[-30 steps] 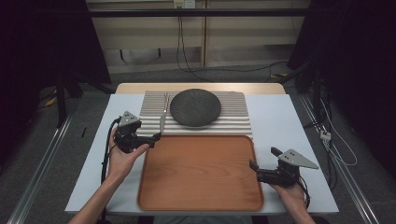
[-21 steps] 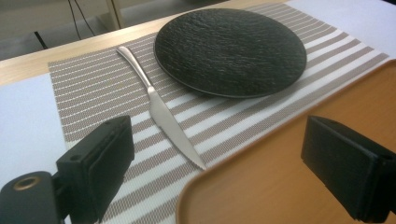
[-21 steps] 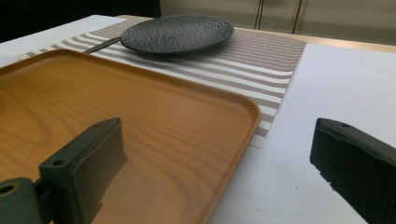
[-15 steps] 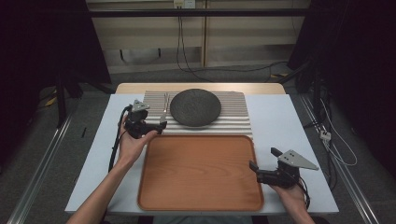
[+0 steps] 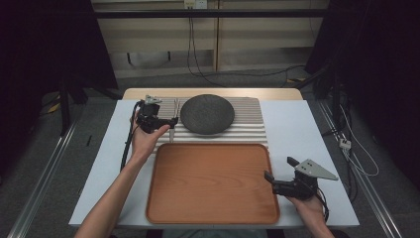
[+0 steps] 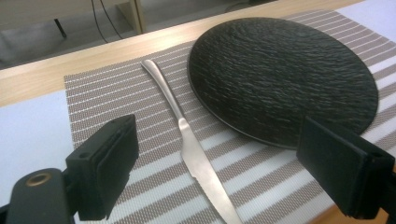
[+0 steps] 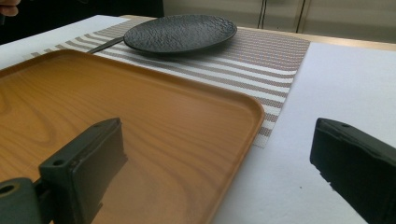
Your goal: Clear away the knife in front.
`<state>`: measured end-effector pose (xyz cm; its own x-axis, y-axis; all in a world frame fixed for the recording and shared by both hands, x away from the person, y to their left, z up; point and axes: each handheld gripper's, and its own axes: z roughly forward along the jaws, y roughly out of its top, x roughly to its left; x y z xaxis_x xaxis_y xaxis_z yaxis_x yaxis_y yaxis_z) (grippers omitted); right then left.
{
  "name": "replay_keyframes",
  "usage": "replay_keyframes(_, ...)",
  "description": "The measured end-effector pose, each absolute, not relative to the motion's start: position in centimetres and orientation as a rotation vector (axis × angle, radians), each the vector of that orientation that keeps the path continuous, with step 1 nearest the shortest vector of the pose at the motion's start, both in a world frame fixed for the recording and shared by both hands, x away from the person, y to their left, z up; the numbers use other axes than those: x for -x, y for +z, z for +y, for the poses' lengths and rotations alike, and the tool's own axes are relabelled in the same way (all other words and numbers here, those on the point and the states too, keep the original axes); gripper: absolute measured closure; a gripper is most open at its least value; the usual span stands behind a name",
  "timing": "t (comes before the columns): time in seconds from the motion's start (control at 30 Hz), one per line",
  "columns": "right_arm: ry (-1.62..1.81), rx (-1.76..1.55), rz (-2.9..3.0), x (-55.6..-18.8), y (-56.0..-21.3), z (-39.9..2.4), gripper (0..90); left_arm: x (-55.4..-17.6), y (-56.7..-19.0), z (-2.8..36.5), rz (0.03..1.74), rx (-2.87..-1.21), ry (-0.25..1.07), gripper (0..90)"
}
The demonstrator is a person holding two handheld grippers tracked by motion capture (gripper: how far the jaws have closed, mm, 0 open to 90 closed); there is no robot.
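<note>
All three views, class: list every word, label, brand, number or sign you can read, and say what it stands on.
There are none to read.
Knife: plain metal, no stamp visible.
Plate: rough dark surface, no mark.
Tray: bare wood grain.
Placemat: stripes, no lettering.
Left tool and right tool: no label visible.
</note>
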<state>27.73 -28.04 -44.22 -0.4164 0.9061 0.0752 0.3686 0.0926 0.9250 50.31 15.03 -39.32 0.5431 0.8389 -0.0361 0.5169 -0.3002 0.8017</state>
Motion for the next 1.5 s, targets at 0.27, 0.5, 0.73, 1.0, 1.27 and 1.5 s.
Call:
replay_keyframes(0.27,1.310,-1.248,1.856,-28.0,-44.3,-28.0,2.8,-52.8,-40.4,15.4,1.140,-1.960,0.501,13.8)
replay_keyframes(0.5,1.308,-1.244,1.869,-28.3,-44.5,-27.8,2.8,-55.3,-41.8,15.5,1.199,-1.980,0.487,15.2)
replay_keyframes(0.73,1.310,-1.256,1.865,-28.4,-44.5,-28.0,2.8,-57.2,-42.0,15.2,1.249,-1.976,0.476,24.6)
replay_keyframes(1.0,1.311,-1.250,1.863,-28.2,-44.5,-28.0,2.8,-58.5,-43.7,14.2,1.302,-2.018,0.414,38.7)
replay_keyframes(1.27,1.311,-1.259,1.859,-28.2,-44.5,-28.1,2.8,-59.5,-45.2,13.9,1.344,-2.011,0.357,55.8)
replay_keyframes(1.5,1.310,-1.262,1.863,-28.2,-44.5,-28.1,2.8,-60.2,-45.3,12.9,1.346,-2.048,0.351,68.8)
